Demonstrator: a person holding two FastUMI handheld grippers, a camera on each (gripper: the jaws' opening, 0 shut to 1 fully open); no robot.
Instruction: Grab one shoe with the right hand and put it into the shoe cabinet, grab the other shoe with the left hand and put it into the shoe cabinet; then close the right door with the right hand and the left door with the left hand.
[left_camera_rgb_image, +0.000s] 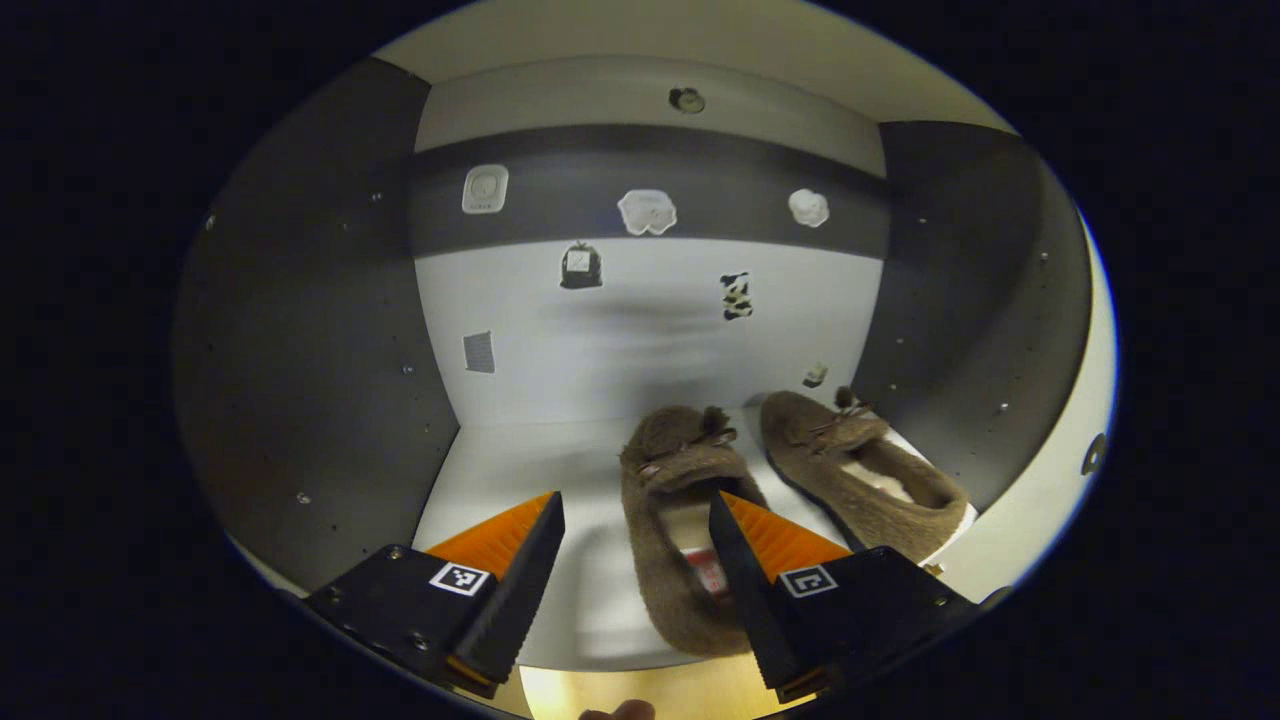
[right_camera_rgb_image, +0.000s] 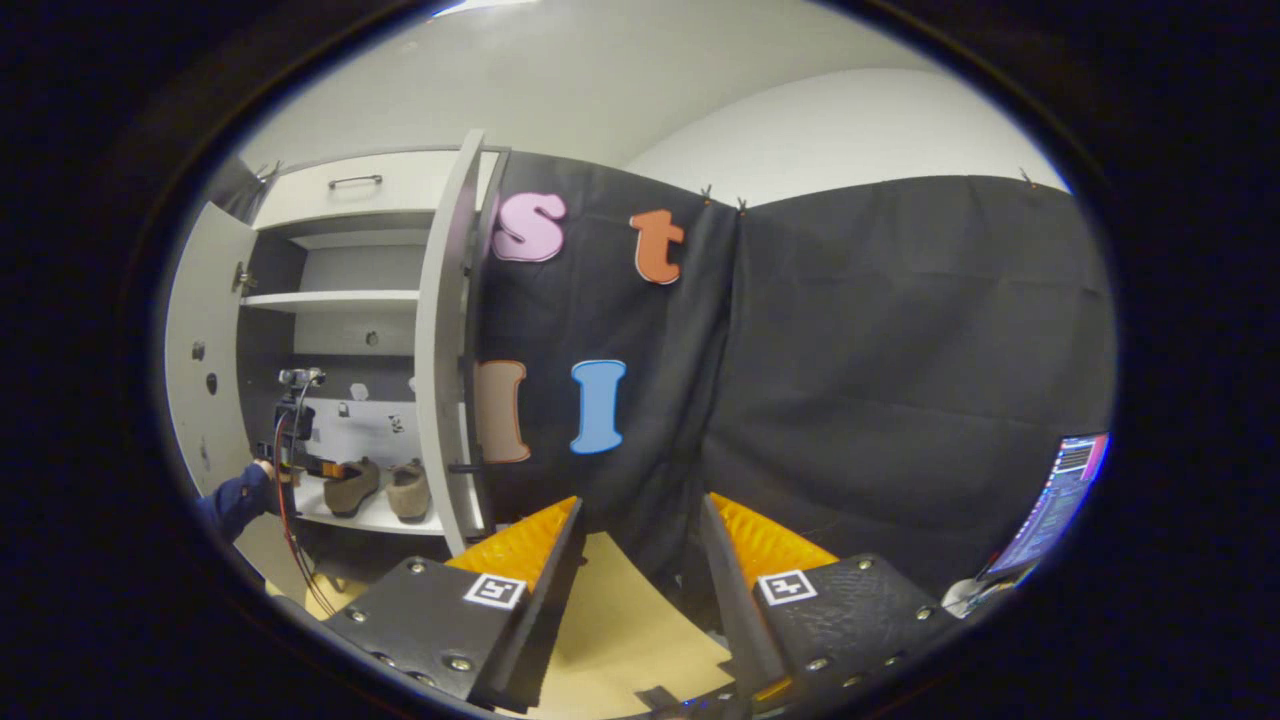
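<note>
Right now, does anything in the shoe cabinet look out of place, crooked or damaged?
Nothing stands out. Both shoes, the nearer shoe and the farther shoe, lie flat side by side on the cabinet shelf, toes toward the back. The left gripper is open at the nearer shoe. The right door is open.

left tool (left_camera_rgb_image: 635, 545): 2 square markers, screws | sleeve (right_camera_rgb_image: 232, 503): dark blue (red cable nearby)

A lit screen (right_camera_rgb_image: 1055, 500) glows at the right edge. Flat cardboard (right_camera_rgb_image: 620, 620) lies on the floor beside the black cloth wall (right_camera_rgb_image: 900, 380).
</note>
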